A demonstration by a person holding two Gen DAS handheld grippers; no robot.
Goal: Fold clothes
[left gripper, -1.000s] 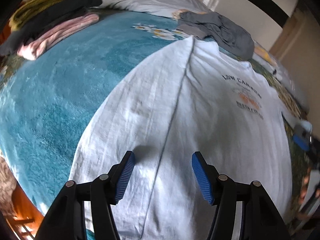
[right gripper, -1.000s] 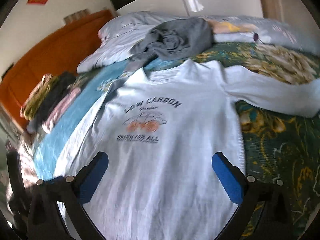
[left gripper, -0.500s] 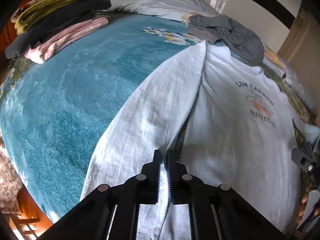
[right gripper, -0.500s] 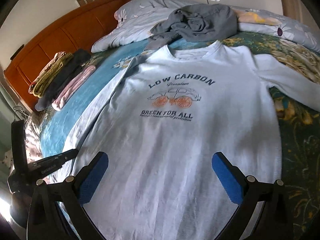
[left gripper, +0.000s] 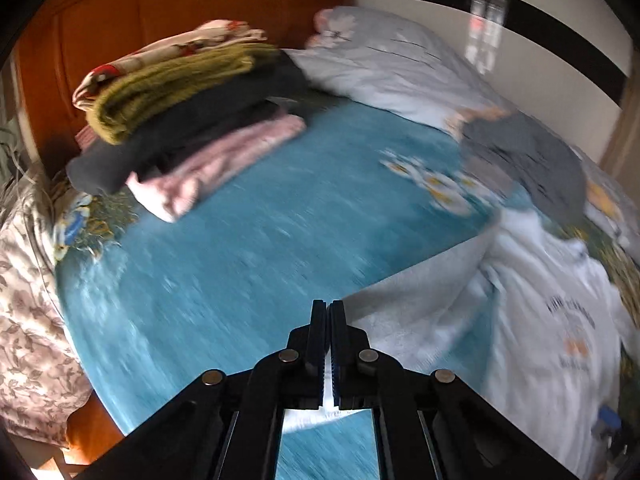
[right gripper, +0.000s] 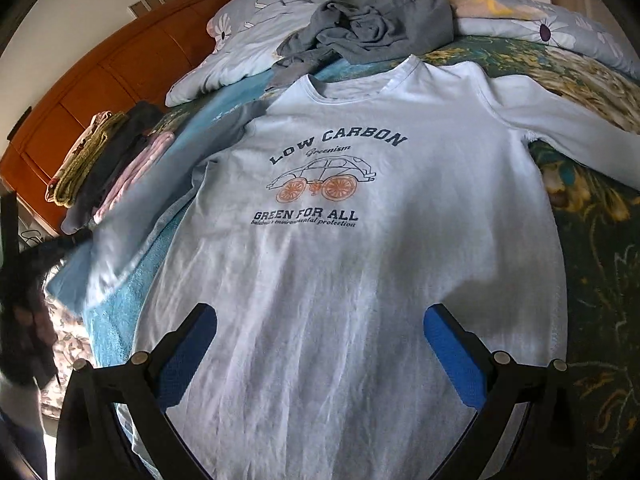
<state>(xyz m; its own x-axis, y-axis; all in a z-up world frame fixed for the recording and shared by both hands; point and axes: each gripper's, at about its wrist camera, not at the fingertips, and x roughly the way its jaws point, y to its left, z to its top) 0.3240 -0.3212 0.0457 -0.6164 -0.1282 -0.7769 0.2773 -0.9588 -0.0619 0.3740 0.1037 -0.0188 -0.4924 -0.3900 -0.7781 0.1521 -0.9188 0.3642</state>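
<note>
A white long-sleeved shirt (right gripper: 340, 272) printed "LOW CARBON" lies face up on the bed. My right gripper (right gripper: 320, 314) hovers open over its lower front, with nothing between the blue pads. My left gripper (left gripper: 329, 308) is shut on the shirt's left sleeve (left gripper: 420, 292); white cloth shows between its pads. That sleeve is drawn out sideways over the teal blanket (left gripper: 240, 260), away from the shirt's body (left gripper: 560, 320). In the right wrist view the same sleeve (right gripper: 132, 224) is blurred at the left. The other sleeve (right gripper: 572, 136) lies stretched to the right.
A stack of folded clothes (left gripper: 180, 112) sits by the wooden headboard (left gripper: 120, 20). A crumpled grey garment (right gripper: 372, 20) lies above the shirt's collar, against floral pillows (right gripper: 248, 44). A dark green floral bedspread (right gripper: 592, 240) runs along the right.
My left gripper closed on the shirt's left sleeve, then swung left and up, pulling the sleeve out over the teal blanket. My right gripper stayed open and dropped slightly toward the shirt.
</note>
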